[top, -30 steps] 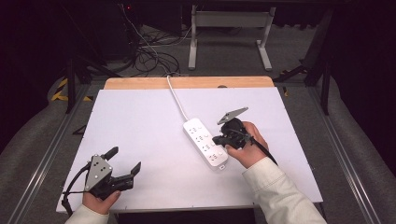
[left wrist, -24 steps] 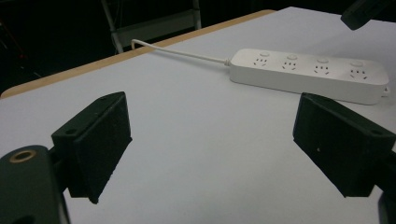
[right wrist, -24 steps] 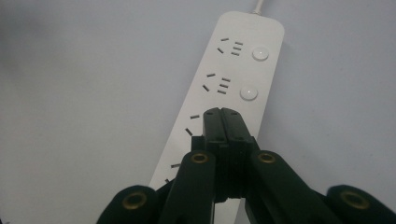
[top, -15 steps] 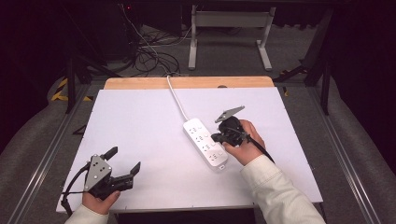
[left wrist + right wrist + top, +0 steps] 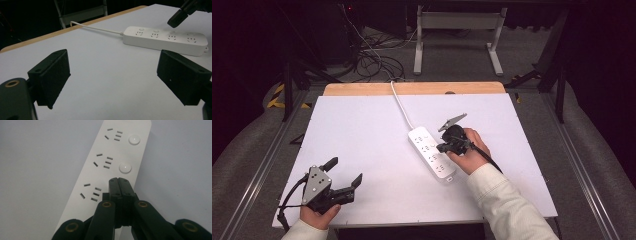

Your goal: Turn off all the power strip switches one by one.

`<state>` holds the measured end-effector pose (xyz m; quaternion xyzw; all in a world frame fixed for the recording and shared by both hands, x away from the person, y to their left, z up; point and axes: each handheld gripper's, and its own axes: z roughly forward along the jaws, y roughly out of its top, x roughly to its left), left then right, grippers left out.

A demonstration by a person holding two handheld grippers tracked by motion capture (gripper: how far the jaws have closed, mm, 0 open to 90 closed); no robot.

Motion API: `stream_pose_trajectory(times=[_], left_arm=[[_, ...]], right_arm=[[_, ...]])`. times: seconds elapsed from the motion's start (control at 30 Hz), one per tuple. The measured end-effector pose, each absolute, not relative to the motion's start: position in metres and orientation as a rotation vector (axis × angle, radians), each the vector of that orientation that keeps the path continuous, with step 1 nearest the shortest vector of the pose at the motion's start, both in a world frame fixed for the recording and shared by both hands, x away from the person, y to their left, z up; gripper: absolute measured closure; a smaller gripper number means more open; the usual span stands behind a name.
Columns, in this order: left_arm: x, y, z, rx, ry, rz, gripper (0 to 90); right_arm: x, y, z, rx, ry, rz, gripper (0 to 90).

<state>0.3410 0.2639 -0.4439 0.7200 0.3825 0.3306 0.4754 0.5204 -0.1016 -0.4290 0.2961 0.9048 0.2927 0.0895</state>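
right claw (image 5: 119,180), jaws pressed shut and empty, dropped closer over power strip (image 5: 110,165), tip above third switch button; press looked imminent. left claw (image 5: 112,75) wide, idle on tabletop (image 5: 362,130).

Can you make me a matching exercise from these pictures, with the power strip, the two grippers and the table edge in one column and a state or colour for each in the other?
Things:
1. left gripper
2. right gripper
3. power strip
4. far table edge

States or colours:
A. bare wood colour
B. white, lying flat with its cord running to the far edge
C. jaws wide apart, nothing between them
D. jaws shut together, tips over the strip beside a round button

Pairs: 1-C, 2-D, 3-B, 4-A
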Motion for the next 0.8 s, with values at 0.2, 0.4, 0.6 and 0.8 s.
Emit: stream_pose_trajectory(times=[0.2, 0.4, 0.6, 0.8], left_arm=[[0.3411, 0.2638, -0.4441, 1.757, 0.938, 0.808, 12.1], [0.3411, 0.2636, -0.4440, 1.760, 0.934, 0.809, 12.1], [0.3411, 0.2639, -0.4439, 1.763, 0.932, 0.813, 12.1], [0.3407, 0.2636, -0.4438, 1.759, 0.938, 0.809, 12.1]], right_arm=[[0.5209, -0.0997, -0.4336, 0.888, 2.711, 0.855, 90.0], [0.5206, -0.0984, -0.4356, 0.896, 2.714, 0.840, 90.0], [0.5203, -0.0971, -0.4370, 0.881, 2.715, 0.826, 90.0], [0.5195, -0.0962, -0.4388, 0.880, 2.710, 0.820, 90.0]])
